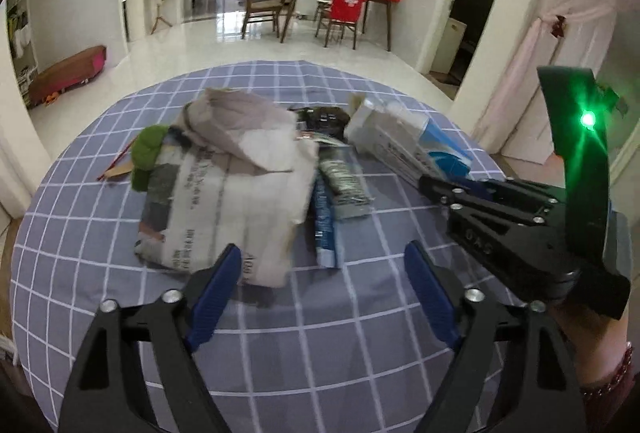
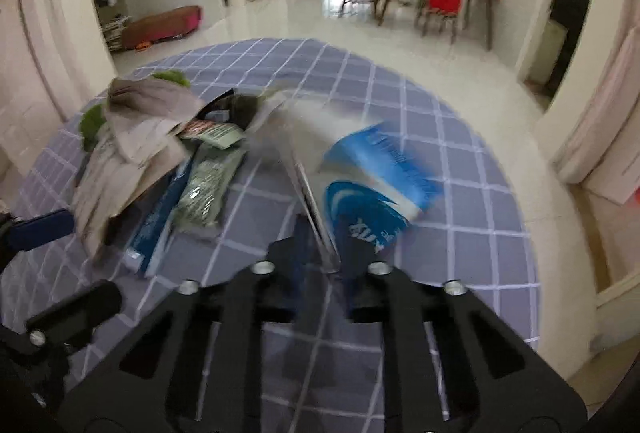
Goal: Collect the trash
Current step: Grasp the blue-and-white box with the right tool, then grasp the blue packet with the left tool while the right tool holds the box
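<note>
Two views were examined, left wrist first. The left gripper (image 1: 322, 267) stands with its blue pads wide apart and nothing between them, over the blue-grey checked tablecloth (image 1: 360, 345). The crumpled grey newspaper bundle (image 1: 236, 189) lies at about 11 o'clock from the gripper's tips, its near edge just beside the left pad, its long axis running from near to far; this hand is judged the nearer to it. A flat blue-and-silver foil wrapper (image 1: 334, 193) lies at 12 o'clock, long axis likewise near to far. At 2 o'clock the right gripper (image 1: 430, 183) reaches in from the right and meets the white-and-blue cardboard carton (image 1: 400, 141), whose long axis slants from 10 to 4 o'clock. In the right wrist view, the right gripper (image 2: 334, 237) has its jaws drawn nearly together, clamped on a thin flap of the same carton (image 2: 380, 169), which extends away toward 1 o'clock, blurred, its white and blue printed faces crushed out of square. The newspaper (image 2: 132, 149) sits at 10 o'clock, well apart from this gripper.
</note>
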Demonstrator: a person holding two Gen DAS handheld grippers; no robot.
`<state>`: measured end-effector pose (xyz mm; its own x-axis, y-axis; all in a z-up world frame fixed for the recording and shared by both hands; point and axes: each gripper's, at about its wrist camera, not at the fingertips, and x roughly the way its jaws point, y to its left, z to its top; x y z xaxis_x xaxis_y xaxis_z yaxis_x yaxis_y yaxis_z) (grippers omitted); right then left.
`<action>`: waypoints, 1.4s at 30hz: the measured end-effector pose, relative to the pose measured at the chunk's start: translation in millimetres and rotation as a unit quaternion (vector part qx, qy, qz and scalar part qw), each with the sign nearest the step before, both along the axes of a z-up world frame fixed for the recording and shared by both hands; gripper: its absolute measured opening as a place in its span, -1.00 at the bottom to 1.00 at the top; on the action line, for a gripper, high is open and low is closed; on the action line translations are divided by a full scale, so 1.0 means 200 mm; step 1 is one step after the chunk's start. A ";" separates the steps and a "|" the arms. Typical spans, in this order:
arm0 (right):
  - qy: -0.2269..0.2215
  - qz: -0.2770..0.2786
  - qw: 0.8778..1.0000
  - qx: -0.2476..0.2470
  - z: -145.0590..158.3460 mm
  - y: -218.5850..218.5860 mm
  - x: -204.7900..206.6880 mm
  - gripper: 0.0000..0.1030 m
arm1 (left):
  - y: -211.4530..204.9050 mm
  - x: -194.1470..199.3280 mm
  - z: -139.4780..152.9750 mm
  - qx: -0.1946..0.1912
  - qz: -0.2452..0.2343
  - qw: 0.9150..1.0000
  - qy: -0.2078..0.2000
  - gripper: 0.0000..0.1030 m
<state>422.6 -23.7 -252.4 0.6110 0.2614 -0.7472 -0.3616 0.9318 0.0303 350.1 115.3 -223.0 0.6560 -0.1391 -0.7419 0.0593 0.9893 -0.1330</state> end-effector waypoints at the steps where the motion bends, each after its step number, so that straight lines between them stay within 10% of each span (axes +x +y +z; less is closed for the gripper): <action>1: 0.000 -0.001 1.000 0.003 0.00 -0.01 -0.03 -0.85 | -0.02 0.01 0.00 0.000 -0.006 1.000 0.007 0.23; 10: 0.008 -0.006 0.997 0.077 0.03 -0.21 -0.20 -0.87 | -0.14 0.20 -0.08 0.007 0.007 0.999 0.039 -0.09; 14: 0.006 -0.005 0.995 0.098 0.05 -0.25 -0.26 -0.87 | -0.13 0.24 -0.11 0.013 0.023 0.999 0.042 -0.79; 30: -0.018 -0.002 0.984 0.175 0.18 -0.32 -0.55 -0.87 | -0.13 -0.16 0.14 -0.056 0.020 0.998 -0.032 -0.88; 42: -0.075 -0.097 0.971 0.207 0.29 -0.90 -0.97 -0.87 | -0.74 -0.47 0.27 -0.043 -0.108 0.991 -0.060 -0.88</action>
